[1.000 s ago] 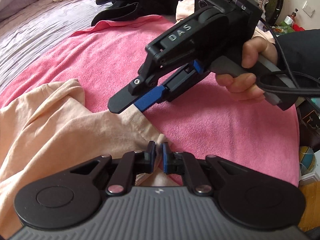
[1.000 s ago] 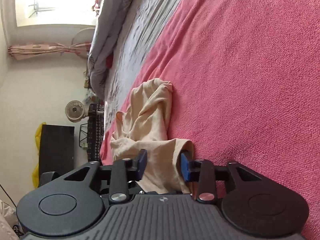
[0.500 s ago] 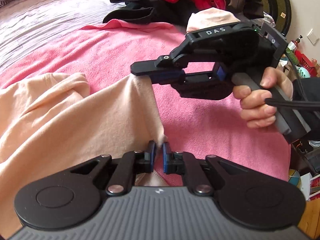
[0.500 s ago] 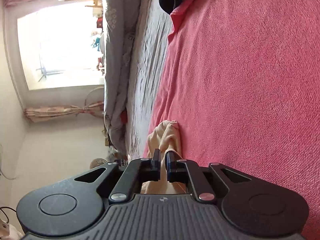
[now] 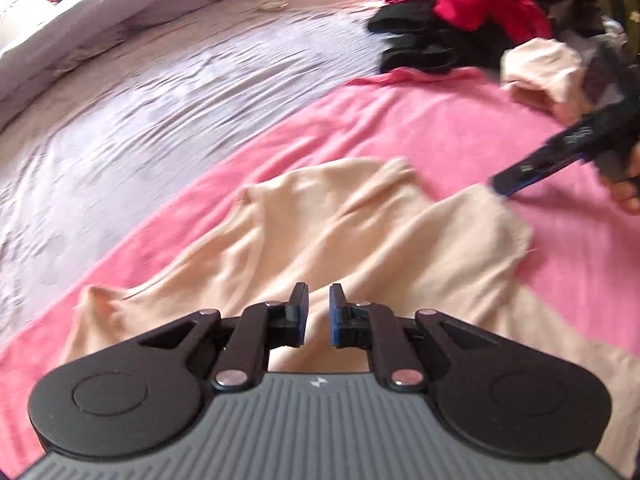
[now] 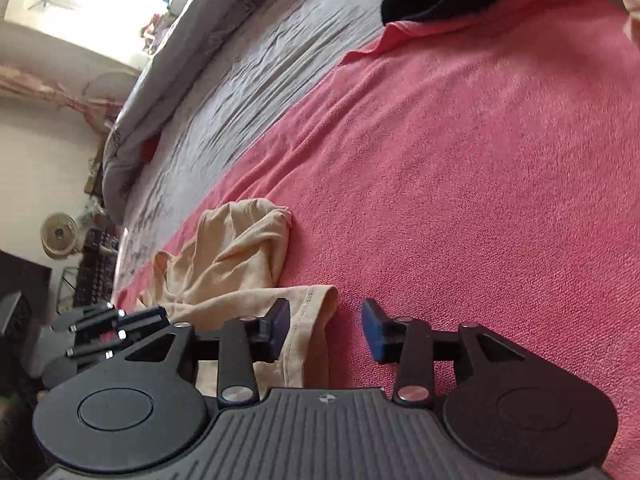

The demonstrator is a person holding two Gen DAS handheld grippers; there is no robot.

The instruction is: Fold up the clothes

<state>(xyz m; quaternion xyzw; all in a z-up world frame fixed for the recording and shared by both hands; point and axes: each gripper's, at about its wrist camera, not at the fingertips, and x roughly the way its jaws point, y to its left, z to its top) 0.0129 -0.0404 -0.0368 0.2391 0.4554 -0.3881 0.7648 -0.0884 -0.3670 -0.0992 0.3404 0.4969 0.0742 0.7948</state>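
Note:
A peach garment (image 5: 360, 232) lies loosely spread and wrinkled on a pink towel (image 5: 440, 120). My left gripper (image 5: 319, 312) hovers over its near part, and its jaws are opening. Cloth shows in the narrow gap below the pads, which are not pinching it. In the right wrist view the right gripper (image 6: 326, 328) is opening wide. The garment's hem (image 6: 312, 320) lies between its pads, close to the left one, and is not pressed. From the left wrist view the right gripper (image 5: 506, 186) sits at the garment's far right corner, held by a hand (image 5: 628, 192).
A pile of black and red clothes (image 5: 440, 28) and another peach piece (image 5: 540, 68) lie at the towel's far end. Grey-lilac bedding (image 5: 160, 100) runs along the left of the towel. A fan (image 6: 59, 235) and dark furniture stand beyond the bed.
Both grippers had been shut on the peach cloth and have let go. The left one pulled back and up, and the right one opened wide. The garment now lies flatter on the towel.

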